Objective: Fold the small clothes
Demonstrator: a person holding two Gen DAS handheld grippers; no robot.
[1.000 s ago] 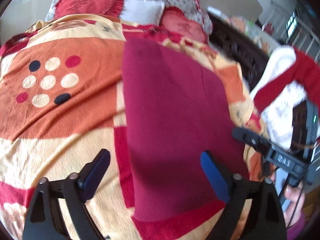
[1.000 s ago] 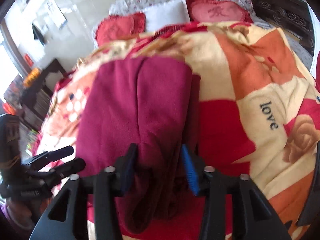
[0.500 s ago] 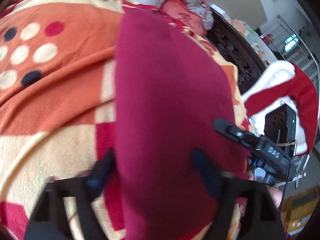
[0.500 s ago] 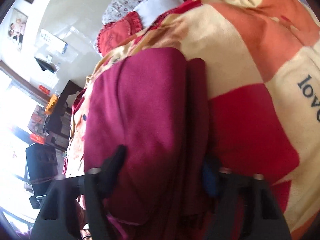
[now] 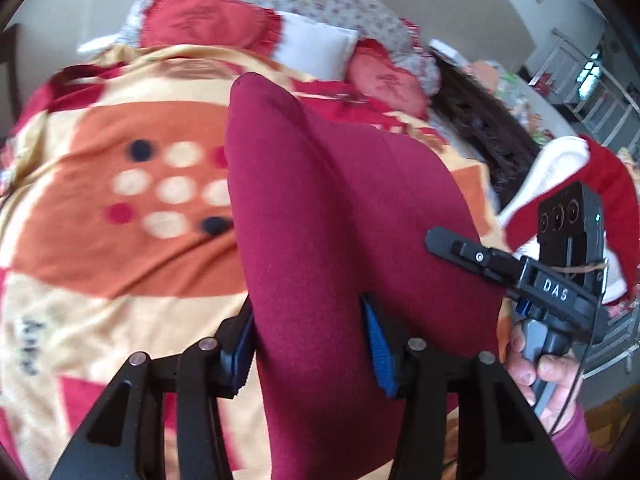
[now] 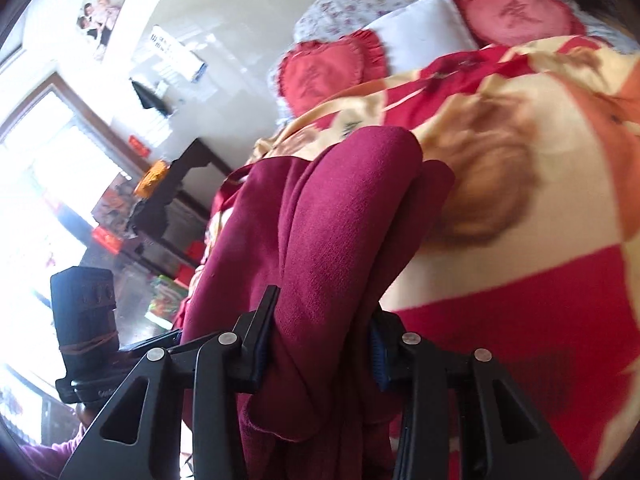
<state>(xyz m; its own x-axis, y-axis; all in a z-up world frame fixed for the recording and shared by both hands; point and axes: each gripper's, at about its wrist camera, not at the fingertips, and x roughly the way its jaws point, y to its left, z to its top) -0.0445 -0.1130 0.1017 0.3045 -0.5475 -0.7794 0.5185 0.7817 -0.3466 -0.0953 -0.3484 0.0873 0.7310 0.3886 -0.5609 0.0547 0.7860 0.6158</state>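
A dark red garment (image 5: 320, 208) is lifted off the bed and hangs in a fold between both grippers. My left gripper (image 5: 308, 344) is shut on its near edge, blue pads pressing the cloth from both sides. My right gripper (image 6: 320, 344) is shut on the other near edge of the garment (image 6: 340, 240), which bunches in thick folds between the fingers. The right gripper also shows at the right of the left wrist view (image 5: 520, 272), held by a hand.
The bed carries an orange, cream and red patterned blanket (image 5: 120, 240), with red heart cushions (image 5: 200, 20) and a white pillow (image 5: 316, 48) at the head. A red and white garment (image 5: 568, 184) lies at the right. A dark cabinet (image 6: 176, 208) stands left of the bed.
The left gripper has closed on the garment's edge. Both grippers have raised the garment off the blanket, so it now stands up in a fold.
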